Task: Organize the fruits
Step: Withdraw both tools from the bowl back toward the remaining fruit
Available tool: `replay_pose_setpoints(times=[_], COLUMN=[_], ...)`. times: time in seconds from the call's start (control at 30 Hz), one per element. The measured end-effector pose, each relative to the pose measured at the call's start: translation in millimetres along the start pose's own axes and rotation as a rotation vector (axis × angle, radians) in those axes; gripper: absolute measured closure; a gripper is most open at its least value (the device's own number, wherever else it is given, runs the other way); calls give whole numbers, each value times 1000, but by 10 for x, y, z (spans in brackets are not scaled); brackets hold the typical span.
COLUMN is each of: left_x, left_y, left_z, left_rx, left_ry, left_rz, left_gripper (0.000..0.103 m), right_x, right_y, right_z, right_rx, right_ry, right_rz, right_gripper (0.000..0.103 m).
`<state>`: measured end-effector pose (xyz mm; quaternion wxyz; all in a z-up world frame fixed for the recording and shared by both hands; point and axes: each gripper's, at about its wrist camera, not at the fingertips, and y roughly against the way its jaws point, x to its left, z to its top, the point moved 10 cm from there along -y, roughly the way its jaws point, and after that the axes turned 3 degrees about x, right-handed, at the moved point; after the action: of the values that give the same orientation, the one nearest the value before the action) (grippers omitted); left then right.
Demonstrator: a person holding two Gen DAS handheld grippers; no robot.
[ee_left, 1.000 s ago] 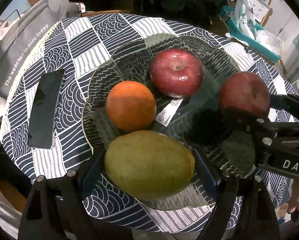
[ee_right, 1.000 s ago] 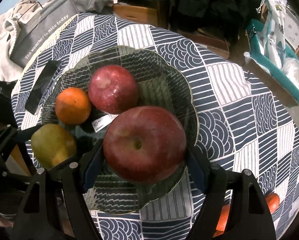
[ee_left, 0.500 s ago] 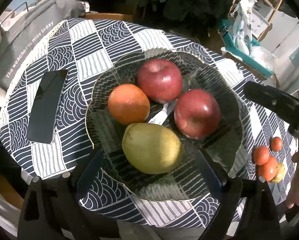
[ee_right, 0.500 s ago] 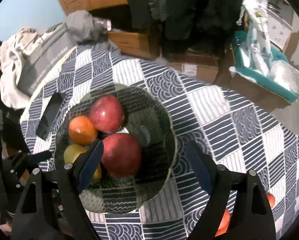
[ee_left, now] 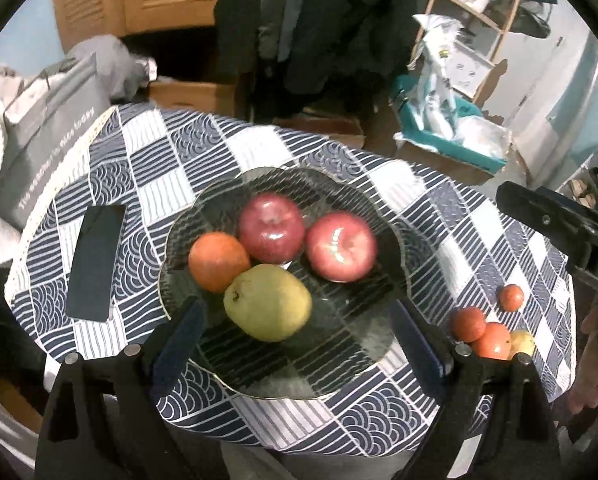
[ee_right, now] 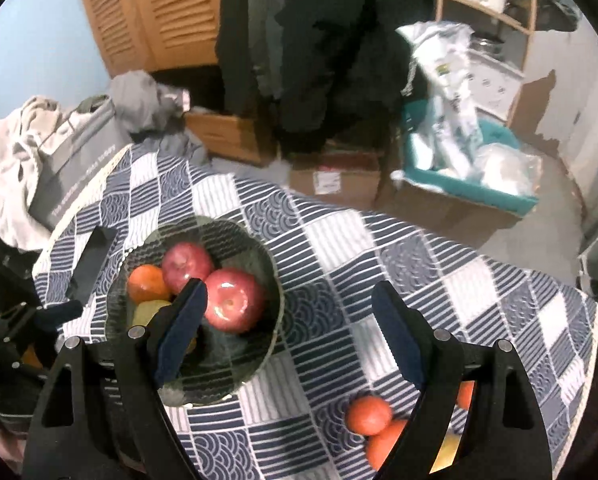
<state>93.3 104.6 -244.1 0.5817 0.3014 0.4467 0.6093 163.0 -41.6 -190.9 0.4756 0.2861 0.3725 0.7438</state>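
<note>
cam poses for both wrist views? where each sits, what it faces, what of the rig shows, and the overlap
Left wrist: on the left gripper, raised over the near table edge, looking down at the glass plate; its two open fingers show, plus the right gripper's body at the right edge.
Right wrist: on the right gripper, raised, facing table and room; open fingers show, left gripper at the left edge.
Shared: plate, two apples, orange, pear, small loose fruits, black phone.

Left gripper point(ee_left: 299, 336): black angular frames, dark blue pads, silver screws. Right gripper point(ee_right: 289, 334) alike; white lettering at 3 o'clock, bare skin at 4
</note>
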Motion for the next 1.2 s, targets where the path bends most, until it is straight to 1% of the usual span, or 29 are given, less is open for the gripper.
replay_pose_setpoints(times=[0.17,0.4,0.7,0.97,1.2], left_x=[-191,-480,-778,-1004,-1255], left_y=[123,406,665,700,716], left_z=[24,95,153,136,115], left_rx=[-20,-91,-161,-171,-170], left_ry=[-25,-79,-134,-165,-201], left_rz=[-31,-50,-74,-101,-119], left_gripper=[9,9,9,9,9], right_x=[-165,-375,-648,-904,-1171], right_y=[273,676,1055,1324,1424], right_z=[-43,-77,-189,-290,-466], right_rx=[-39,-114,-165,-203,-199], right_ry=[-3,-24,-45,-70,-110], right_rz=[-36,-67,-103,-127,-151], right_gripper=[18,18,18,18,18])
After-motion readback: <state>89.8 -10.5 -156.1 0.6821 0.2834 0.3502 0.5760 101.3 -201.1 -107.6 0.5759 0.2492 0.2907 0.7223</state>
